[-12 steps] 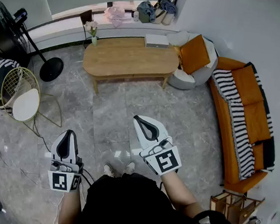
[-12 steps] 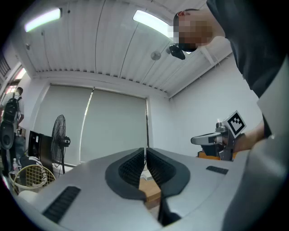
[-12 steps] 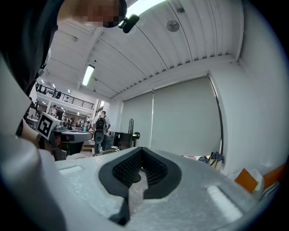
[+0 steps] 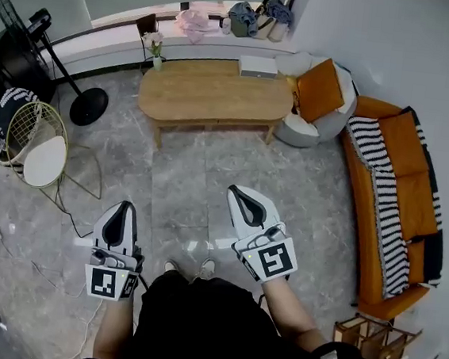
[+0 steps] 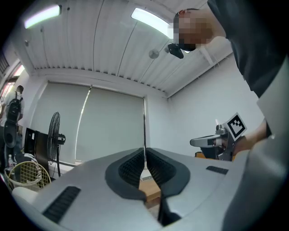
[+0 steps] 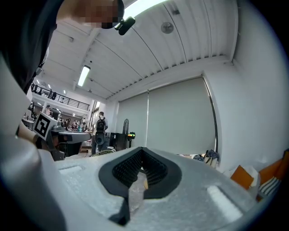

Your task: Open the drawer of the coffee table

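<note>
Two grippers are held out level in front of the person, and neither is engaged with anything. The left gripper is seen with its jaws pressed together at the tips and nothing between them. The right gripper is likewise closed tight and empty.

The table, an oval wooden one, is found at the far side of the room, well apart from both grippers. Its drawer cannot be made out from the head view; only the top and a strip of the front edge are shown.

The step in hand is judged to be the approach, with no part of the opening begun. For the next move, the gap to the table must be crossed and the grippers lowered to the level of the drawer front. One pair of jaws must then be parted, so that a handle or edge can be taken.

The floor is laid in grey polished tile, and a cable is trailed across it at the left. A box and a vase are set at opposite ends of the tabletop. An orange sofa with a striped throw is placed along the right wall. A fan and a wire chair are stood at the left.
</note>
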The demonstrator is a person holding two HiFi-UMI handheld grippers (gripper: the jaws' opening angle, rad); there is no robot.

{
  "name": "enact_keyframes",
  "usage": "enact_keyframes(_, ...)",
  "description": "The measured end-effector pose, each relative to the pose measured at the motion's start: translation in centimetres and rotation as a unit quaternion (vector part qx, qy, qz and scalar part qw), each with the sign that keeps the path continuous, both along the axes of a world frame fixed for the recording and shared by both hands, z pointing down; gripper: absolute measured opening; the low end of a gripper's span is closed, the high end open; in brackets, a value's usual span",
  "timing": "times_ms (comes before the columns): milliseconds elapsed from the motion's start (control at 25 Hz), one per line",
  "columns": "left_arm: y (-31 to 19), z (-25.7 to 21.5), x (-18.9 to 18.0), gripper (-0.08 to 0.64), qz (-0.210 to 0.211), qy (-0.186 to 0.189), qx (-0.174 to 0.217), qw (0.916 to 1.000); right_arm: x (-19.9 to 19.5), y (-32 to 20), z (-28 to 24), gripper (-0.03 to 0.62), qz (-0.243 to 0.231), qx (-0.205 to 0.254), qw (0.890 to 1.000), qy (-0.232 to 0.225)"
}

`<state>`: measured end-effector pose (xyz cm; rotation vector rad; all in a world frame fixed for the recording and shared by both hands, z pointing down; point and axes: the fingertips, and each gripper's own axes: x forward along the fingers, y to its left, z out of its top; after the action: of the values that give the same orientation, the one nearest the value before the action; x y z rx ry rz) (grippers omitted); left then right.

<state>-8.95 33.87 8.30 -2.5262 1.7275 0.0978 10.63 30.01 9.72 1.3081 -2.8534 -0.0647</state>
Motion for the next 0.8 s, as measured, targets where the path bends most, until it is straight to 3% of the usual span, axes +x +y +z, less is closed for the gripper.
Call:
enact_keyframes(240,-0.7,-0.7,1.9,0.018,0.012,0.029,0.018,0.9994,0.9,-0.5,0.7,0.0,-0.002,-0.004,1.0,0.001)
enact_keyframes(360,-1.6,0.2,1.5,0.019,0.008,0.015,0.003,0.9998,0.9,-1.0,1.0,0.0,-0.002,-0.008,1.0,0.008)
enact_keyframes(440,-2.6,0.3,1.4,0.02,0.009,0.027,0.003,0.9996,0.8,-1.8,1.1,0.0,-0.001,-0.008,1.0,0.007)
enact_keyframes(800,-13.0,2.3,-0.9,0.02,0.031,0.031,-0.016,0.9989,-0.5,-11.4,2.2,0.0,0.024,-0.04,0.999,0.011)
